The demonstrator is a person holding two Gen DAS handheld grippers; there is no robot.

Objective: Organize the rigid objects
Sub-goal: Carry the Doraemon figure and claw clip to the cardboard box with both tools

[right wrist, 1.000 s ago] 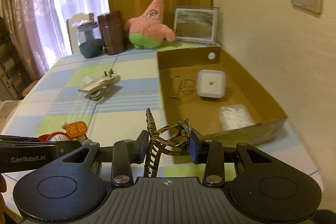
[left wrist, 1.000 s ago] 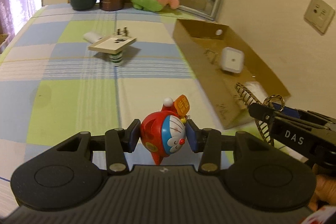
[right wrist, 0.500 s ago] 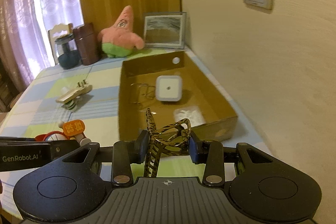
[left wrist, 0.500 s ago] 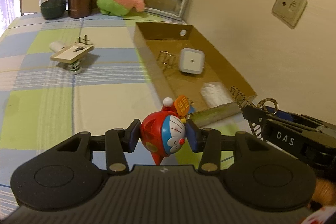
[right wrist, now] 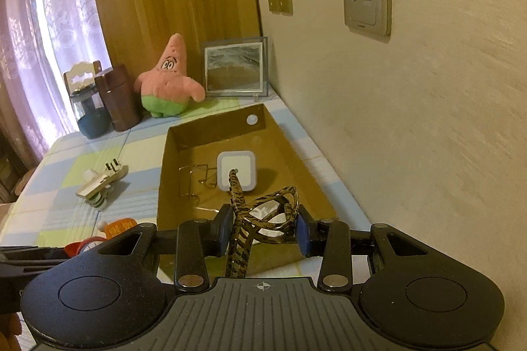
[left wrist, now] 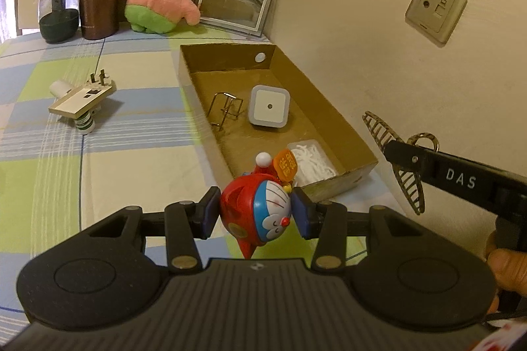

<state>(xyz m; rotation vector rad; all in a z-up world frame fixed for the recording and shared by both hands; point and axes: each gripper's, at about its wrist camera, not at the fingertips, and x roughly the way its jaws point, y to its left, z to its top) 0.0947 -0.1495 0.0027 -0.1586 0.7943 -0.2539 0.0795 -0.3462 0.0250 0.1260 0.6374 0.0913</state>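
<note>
Hard plastic toy figure: light, stiff, rounded, likely slippery; clamped at its sides in left hand-held gripper, near cardboard box. Hair claw: brittle-toothed, pinched in right hand-held gripper.

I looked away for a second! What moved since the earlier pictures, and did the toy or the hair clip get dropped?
Nothing got dropped. Both hands carried their things closer to the cardboard box: the left gripper still squeezes the Doraemon toy, the right gripper still squeezes the hair claw clip, now over the box's near end. The white night light, wire clip and plug adapter stayed put.
</note>
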